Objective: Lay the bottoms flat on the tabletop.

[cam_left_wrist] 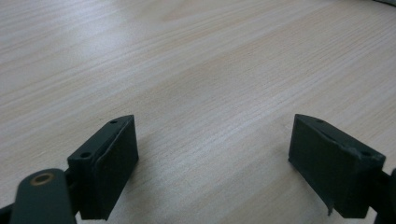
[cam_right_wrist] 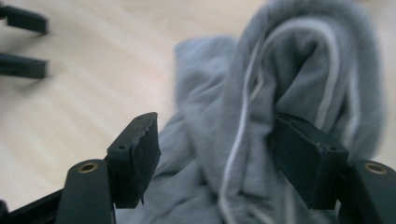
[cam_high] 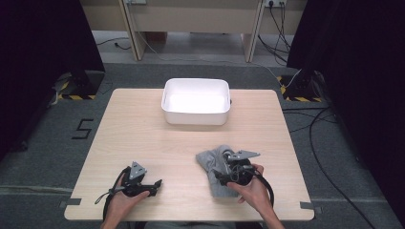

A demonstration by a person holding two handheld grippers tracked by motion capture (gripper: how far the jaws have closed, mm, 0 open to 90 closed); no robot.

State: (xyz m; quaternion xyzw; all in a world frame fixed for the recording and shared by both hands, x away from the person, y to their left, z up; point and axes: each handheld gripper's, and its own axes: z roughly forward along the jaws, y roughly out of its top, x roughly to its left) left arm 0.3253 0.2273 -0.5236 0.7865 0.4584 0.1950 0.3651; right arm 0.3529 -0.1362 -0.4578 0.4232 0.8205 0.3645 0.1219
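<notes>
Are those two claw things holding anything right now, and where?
No firm hold. The right gripper is open around a fold of the grey cloth; the left gripper is open over bare table.

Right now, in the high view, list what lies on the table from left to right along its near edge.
left gripper → grey garment → right gripper, which is over the garment with open jaws around a fold of it.

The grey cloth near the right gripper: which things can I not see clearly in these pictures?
- Grey cloth: in the high view, the right gripper and hand cover its near part.
- Grey cloth: the right gripper view is blurred, so whether the jaws press it is unclear.
- White bin: its inside is glared out.
</notes>
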